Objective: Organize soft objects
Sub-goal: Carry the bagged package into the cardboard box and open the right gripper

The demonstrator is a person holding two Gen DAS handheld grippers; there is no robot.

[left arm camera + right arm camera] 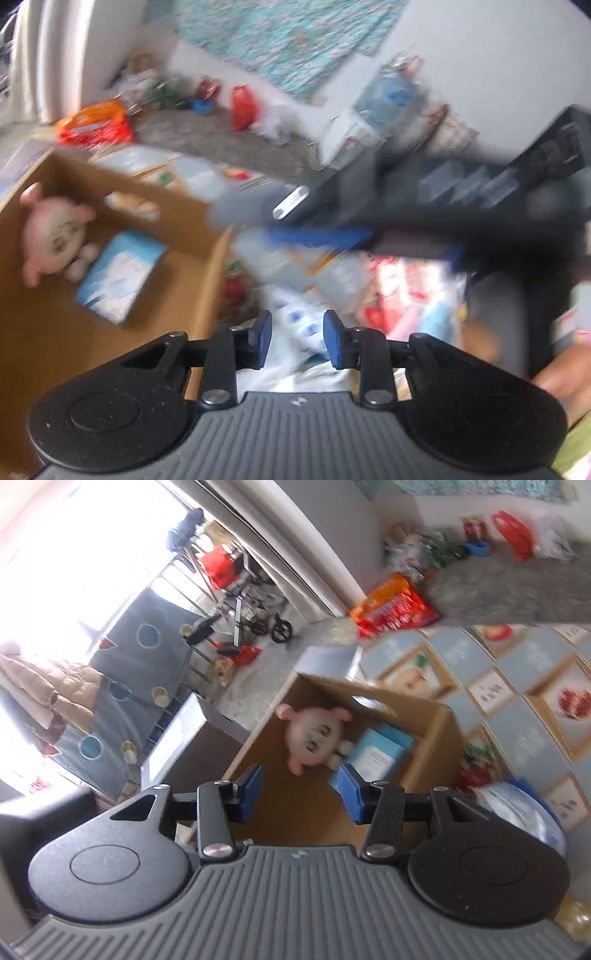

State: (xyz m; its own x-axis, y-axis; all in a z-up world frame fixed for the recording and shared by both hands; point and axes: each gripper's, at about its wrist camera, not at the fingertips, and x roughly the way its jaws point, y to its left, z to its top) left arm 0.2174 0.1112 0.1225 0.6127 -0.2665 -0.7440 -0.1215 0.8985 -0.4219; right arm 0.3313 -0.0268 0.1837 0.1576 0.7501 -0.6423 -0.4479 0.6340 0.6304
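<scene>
A cardboard box stands open on the floor and shows in the right wrist view too. Inside it lie a pink plush pig and a light blue tissue pack. My left gripper is open and empty, just right of the box over a white and blue soft pack. My right gripper is open and empty above the box; it crosses the left wrist view as a blurred dark shape.
A patterned play mat with fruit pictures covers the floor right of the box. An orange-red packet, a red bag and other clutter lie on grey carpet by the wall. A stroller stands by the window.
</scene>
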